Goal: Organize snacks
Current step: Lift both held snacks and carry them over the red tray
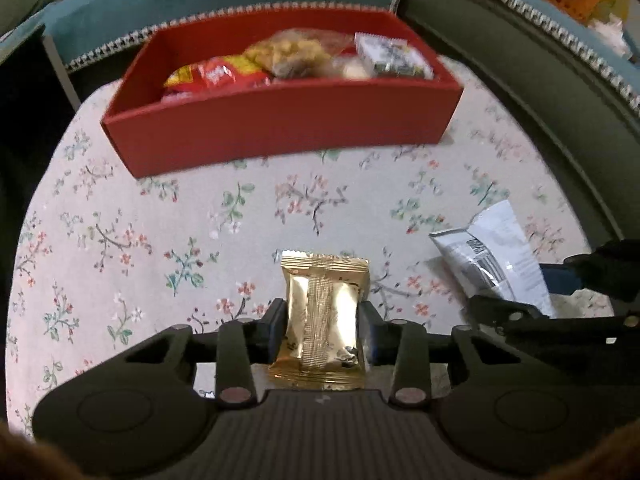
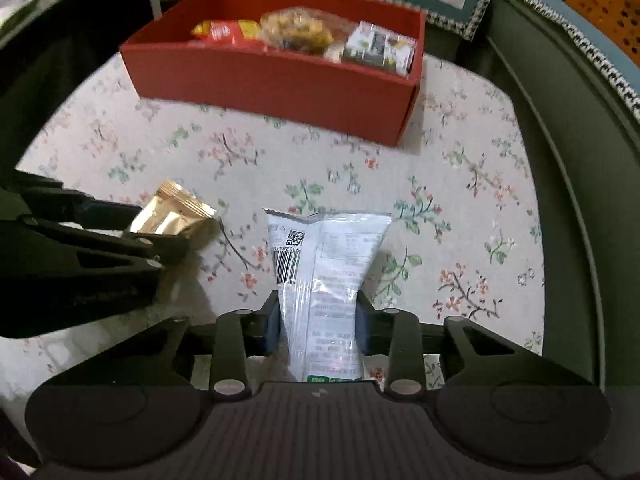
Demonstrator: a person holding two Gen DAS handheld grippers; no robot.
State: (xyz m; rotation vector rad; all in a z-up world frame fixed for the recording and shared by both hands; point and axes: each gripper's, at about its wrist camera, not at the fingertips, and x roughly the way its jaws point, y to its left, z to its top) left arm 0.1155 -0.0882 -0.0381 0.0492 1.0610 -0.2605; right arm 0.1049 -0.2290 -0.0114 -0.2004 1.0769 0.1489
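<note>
Floral cloth (image 1: 120,240), crinkled gold packet (image 1: 320,312).

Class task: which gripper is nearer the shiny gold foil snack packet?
Left. The left gripper is clamped on the gold foil packet; the right gripper sits beside it, clamped on a white plastic packet.

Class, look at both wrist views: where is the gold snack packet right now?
The gold snack packet is clamped in the left gripper, above the floral tablecloth, nearer than the red box; the white packet lies to its right.
</note>
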